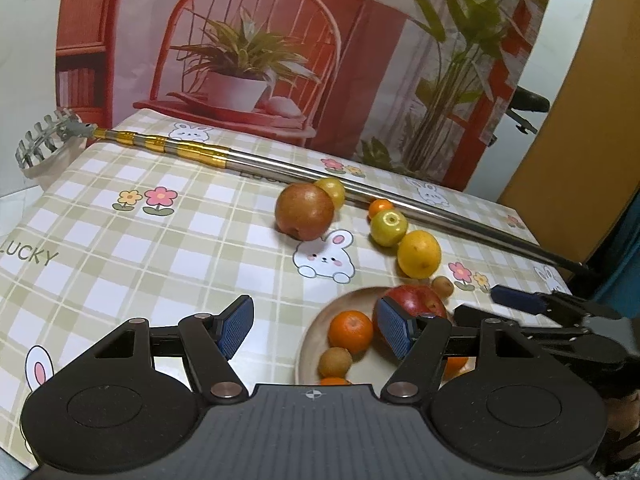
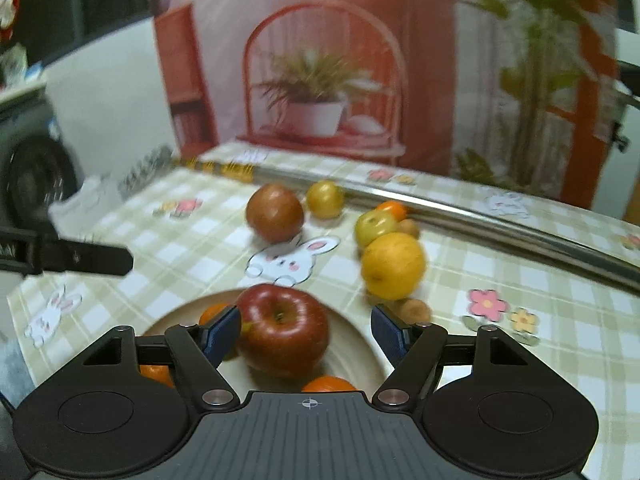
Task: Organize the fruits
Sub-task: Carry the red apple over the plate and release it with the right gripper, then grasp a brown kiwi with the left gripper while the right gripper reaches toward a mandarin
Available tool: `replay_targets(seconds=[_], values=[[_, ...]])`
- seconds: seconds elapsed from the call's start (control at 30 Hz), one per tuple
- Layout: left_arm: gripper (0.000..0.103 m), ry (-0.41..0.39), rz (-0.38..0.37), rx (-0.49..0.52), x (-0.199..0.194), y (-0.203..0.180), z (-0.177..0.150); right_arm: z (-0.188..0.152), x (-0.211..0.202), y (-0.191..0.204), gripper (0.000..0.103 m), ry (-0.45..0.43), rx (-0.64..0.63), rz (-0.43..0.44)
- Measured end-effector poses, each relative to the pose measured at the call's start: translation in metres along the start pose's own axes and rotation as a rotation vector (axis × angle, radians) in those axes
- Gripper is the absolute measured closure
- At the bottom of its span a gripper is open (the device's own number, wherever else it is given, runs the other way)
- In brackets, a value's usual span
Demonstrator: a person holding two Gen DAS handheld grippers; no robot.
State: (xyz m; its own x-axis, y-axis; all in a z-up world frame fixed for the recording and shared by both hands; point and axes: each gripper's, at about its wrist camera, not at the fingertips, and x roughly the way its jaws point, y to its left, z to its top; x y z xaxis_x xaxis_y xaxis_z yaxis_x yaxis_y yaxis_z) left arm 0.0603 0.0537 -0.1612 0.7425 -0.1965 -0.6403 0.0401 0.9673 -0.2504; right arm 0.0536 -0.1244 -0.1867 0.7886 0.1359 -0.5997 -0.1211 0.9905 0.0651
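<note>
Just ahead of the right gripper (image 2: 306, 334), the red apple (image 2: 282, 330) sits in the wooden plate (image 2: 360, 344), lying between the spread fingers: the left blue pad (image 2: 222, 332) is touching or nearly touching its side, while the right pad stands clear of it, so the jaws are wide and not clamped on anything. Mandarins (image 2: 330, 384) lie in the same plate around the apple. Beyond the plate on the checked tablecloth (image 2: 520, 280) rest a lemon (image 2: 392, 264), a green fruit (image 2: 376, 226), a brown round fruit (image 2: 274, 212) and a small yellow one (image 2: 325, 199), with a long metal pole (image 2: 480, 216) behind them. From the left wrist view, the left gripper (image 1: 316, 326) hovers with its jaws wide apart and empty at the plate's near-left edge, a mandarin (image 1: 351, 331) and a small brown fruit (image 1: 335, 362) lying between its fingers' line.
</note>
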Motion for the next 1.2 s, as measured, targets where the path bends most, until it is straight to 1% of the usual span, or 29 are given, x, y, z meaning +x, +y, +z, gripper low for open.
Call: replay_targets(seconds=[0.17, 0.43, 0.6, 0.77, 0.97, 1.2], values=[[0.032, 0.015, -0.014, 0.000, 0.001, -0.005, -0.005, -0.010, -0.027, -0.018, 0.035, -0.063, 0.052, -0.042], [0.032, 0.013, -0.003, 0.023, 0.001, -0.014, -0.007, -0.021, -0.049, -0.045, 0.035, -0.101, 0.083, -0.111], [0.032, 0.024, 0.002, 0.042, 0.003, -0.020, -0.010, -0.029, -0.052, -0.050, 0.035, -0.111, 0.080, -0.130], [0.033, 0.012, 0.010, 0.054, 0.002, -0.025, -0.012, -0.035, -0.052, -0.052, 0.035, -0.106, 0.078, -0.129], [0.033, 0.016, 0.015, 0.059, 0.003, -0.027, -0.012, -0.040, -0.055, -0.061, 0.035, -0.116, 0.111, -0.137], [0.033, 0.040, 0.012, 0.076, 0.009, -0.036, -0.001, -0.040, -0.060, -0.072, 0.035, -0.133, 0.125, -0.158]])
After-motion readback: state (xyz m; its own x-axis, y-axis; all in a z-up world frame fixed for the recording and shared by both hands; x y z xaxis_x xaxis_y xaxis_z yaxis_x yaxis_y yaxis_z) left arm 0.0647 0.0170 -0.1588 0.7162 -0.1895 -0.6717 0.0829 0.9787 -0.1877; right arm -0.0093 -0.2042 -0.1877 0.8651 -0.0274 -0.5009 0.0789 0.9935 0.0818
